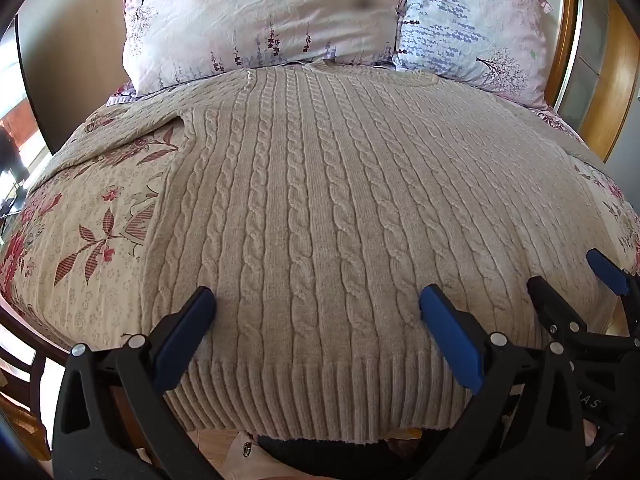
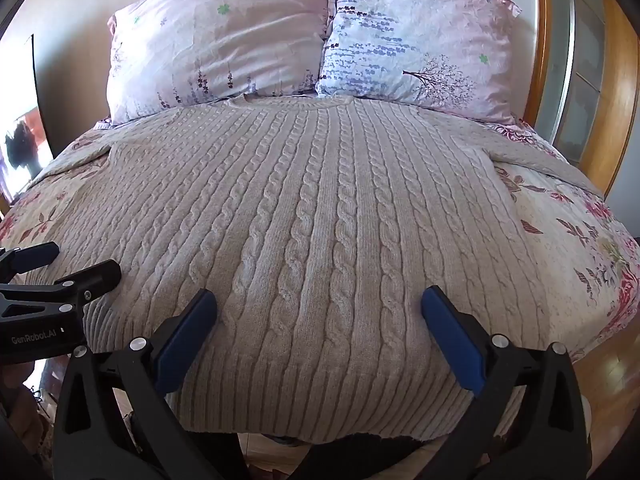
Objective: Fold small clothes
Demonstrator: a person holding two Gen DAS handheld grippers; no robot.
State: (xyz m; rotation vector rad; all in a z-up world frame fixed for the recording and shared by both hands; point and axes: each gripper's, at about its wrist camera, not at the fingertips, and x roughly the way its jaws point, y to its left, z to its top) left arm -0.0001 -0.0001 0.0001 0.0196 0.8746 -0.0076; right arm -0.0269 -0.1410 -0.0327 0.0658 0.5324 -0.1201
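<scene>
Two wide-spread tools and one thick beige cable-knit sweater (image 1: 320,208), laid flat on the floral bedspread (image 1: 92,216) with its collar up at the two lilac flower-print pillows (image 2: 224,36) and its ribbed hem hanging at the near edge of the bed. My worry is that hem: if I bite too shallow, the bulky knit could slide out of the pads mid-fold, or I pinch only the top layer and the fold goes crooked. Catching the bedspread underneath would drag it along too. My left gripper (image 1: 318,308) and right gripper (image 2: 320,306) both stand fully spread above the hem, side by side, pinching nothing.
</scene>
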